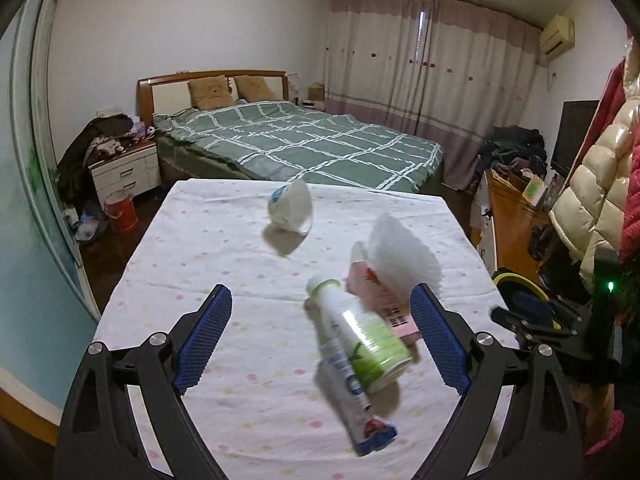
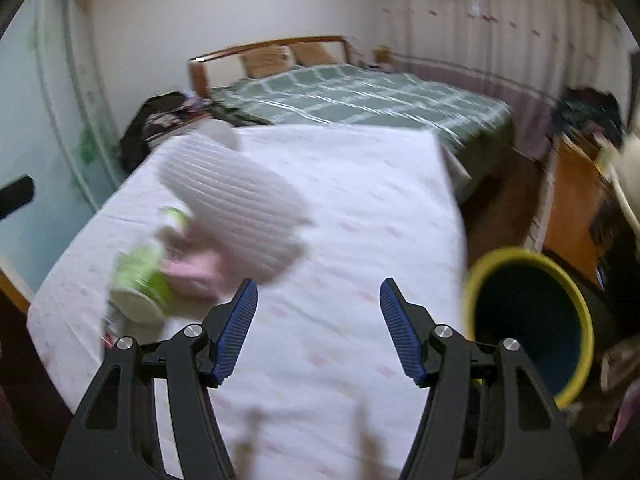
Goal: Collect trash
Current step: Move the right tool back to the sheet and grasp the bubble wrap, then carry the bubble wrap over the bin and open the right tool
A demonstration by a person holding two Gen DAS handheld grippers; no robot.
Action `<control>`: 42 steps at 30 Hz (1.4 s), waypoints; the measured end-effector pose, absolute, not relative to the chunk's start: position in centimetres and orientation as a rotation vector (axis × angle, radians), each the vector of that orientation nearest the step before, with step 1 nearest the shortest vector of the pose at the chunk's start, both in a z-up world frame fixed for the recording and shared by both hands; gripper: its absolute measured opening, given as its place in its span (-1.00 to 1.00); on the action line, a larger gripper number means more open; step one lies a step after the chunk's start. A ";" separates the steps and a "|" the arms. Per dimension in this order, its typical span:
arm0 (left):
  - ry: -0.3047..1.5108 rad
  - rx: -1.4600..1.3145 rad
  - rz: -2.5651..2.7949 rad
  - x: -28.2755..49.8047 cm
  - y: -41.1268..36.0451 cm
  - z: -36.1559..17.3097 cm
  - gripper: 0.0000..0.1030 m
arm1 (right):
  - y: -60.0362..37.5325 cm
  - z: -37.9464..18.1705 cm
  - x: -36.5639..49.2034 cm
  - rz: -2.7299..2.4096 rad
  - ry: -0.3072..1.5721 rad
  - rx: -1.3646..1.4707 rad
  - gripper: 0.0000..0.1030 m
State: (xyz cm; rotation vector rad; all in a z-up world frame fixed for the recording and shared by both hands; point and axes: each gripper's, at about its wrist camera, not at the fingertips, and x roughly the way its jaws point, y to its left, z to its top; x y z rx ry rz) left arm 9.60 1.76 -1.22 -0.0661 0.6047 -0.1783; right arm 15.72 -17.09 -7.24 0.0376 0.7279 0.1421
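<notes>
The left gripper is hanging over the worktop with its blue-padded jaws spread wide and nothing between the pads. Just ahead of it, a cluster of trash is lying on the dotted white cloth: a white and green bottle is resting on its side across a toothpaste tube, a pink carton is touching the bottle's far side, and a white ribbed foam sleeve is leaning against the carton. Farther back, well apart from the cluster, a white cup-shaped mask is sitting alone near the worktop's far edge. The right gripper is also standing wide, holding nothing, over bare cloth to the right of the same cluster, which is blurring in its view. A yellow-rimmed bin with a dark inside is tilting its mouth toward the camera just beside the worktop's right edge. A bed with a green checked cover is filling the room beyond.
</notes>
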 end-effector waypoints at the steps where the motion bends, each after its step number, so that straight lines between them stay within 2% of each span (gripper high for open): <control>1: 0.603 -0.067 -0.174 9.6 2.0 -1.3 0.74 | -15.6 -6.8 16.5 0.167 0.717 0.020 0.18; 6: 0.603 -0.094 -0.152 9.3 3.3 -1.8 0.74 | -9.7 -6.0 19.6 0.219 0.698 -0.053 0.21; 9: 0.610 -0.104 -0.142 9.4 4.1 -2.2 0.74 | -7.2 -6.0 21.3 0.235 0.695 -0.101 0.40; 19: 0.641 -0.141 -0.138 10.0 5.9 -3.5 0.74 | -2.9 -6.7 24.5 0.149 0.669 -0.244 0.42; 20: 0.643 -0.142 -0.138 10.1 5.9 -3.6 0.74 | -3.1 -6.7 24.8 0.148 0.675 -0.236 0.30; 21: 0.645 -0.145 -0.139 10.2 6.0 -3.7 0.74 | -3.4 -6.7 24.9 0.150 0.682 -0.226 0.07; 27: 0.657 -0.150 -0.147 10.6 5.7 -4.2 0.74 | -5.7 -6.3 24.9 0.186 0.708 -0.131 -0.40; 36: 0.666 -0.142 -0.164 10.8 4.7 -4.8 0.74 | -10.7 -4.1 22.4 0.226 0.663 0.066 -0.55; 42: 0.668 -0.128 -0.185 10.7 3.5 -4.9 0.74 | -13.9 -2.8 19.7 0.207 0.623 0.121 -0.57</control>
